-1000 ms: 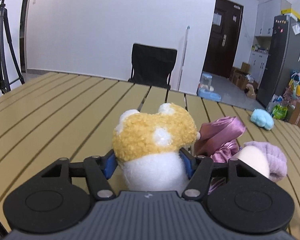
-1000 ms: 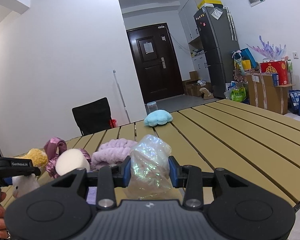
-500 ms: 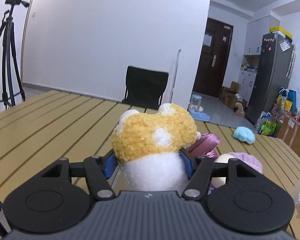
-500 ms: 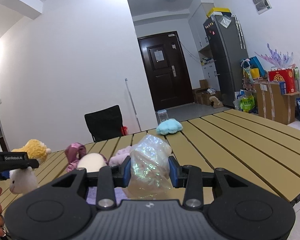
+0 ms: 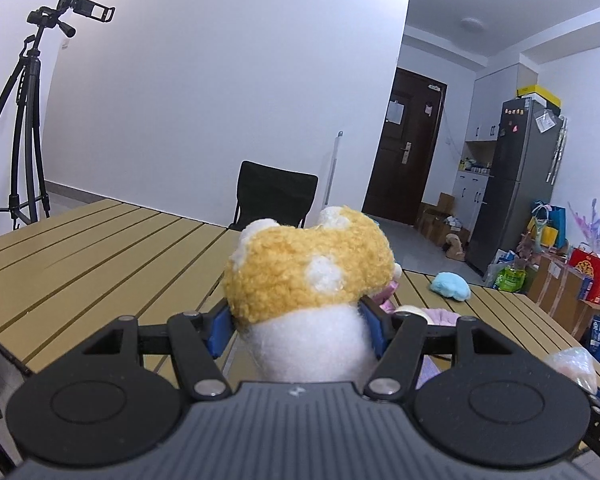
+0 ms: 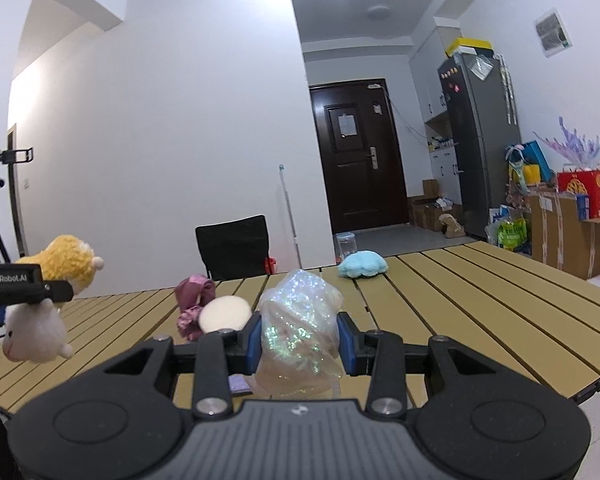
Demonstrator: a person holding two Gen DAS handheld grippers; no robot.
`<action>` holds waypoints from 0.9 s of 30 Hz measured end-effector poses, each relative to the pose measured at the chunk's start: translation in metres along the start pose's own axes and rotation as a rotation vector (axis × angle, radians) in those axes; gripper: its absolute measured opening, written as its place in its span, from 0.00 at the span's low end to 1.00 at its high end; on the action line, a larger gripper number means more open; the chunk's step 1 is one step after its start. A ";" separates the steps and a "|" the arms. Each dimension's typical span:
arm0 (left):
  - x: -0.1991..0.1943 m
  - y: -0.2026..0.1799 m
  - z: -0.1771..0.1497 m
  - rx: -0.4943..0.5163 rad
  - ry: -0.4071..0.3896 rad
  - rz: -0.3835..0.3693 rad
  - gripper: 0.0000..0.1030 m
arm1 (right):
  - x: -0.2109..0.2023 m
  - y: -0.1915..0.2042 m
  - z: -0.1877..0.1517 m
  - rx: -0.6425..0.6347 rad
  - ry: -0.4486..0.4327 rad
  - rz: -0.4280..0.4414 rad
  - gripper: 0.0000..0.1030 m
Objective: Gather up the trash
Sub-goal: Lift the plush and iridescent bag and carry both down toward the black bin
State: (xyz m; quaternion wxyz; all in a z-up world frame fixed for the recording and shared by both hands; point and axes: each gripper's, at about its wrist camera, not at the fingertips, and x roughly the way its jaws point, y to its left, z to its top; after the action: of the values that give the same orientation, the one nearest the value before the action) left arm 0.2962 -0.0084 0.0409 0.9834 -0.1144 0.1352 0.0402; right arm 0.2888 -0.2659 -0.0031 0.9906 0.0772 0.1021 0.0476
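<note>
My left gripper [image 5: 300, 326] is shut on a yellow and white plush toy [image 5: 308, 280] and holds it above the slatted wooden table [image 5: 100, 248]. The toy also shows in the right wrist view [image 6: 48, 300], at the far left, held by the left gripper. My right gripper [image 6: 300, 340] is shut on a crumpled iridescent plastic bag [image 6: 300, 328], held above the table; the bag shows at the lower right in the left wrist view [image 5: 572, 368].
On the table lie a purple satin scrunchie [image 6: 194, 300], a cream round puff [image 6: 224, 314] and a light blue plush [image 6: 362, 269]. A black chair [image 6: 232, 248] stands behind the table. A tripod [image 5: 24, 120] stands at left; fridge and boxes at right.
Both grippers have risen with their loads; the table and the items on it now sit lower in both views. The grips have not changed.
</note>
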 end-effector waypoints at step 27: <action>-0.082 0.029 -0.037 0.049 0.023 -0.052 0.62 | -0.084 0.032 -0.045 -0.058 0.067 0.059 0.36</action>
State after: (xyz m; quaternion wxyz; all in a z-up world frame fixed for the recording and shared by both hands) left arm 0.2049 0.0075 0.0226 0.9849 -0.0942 0.1446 0.0099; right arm 0.1953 -0.2370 -0.0246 0.9866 0.0495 0.1315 0.0824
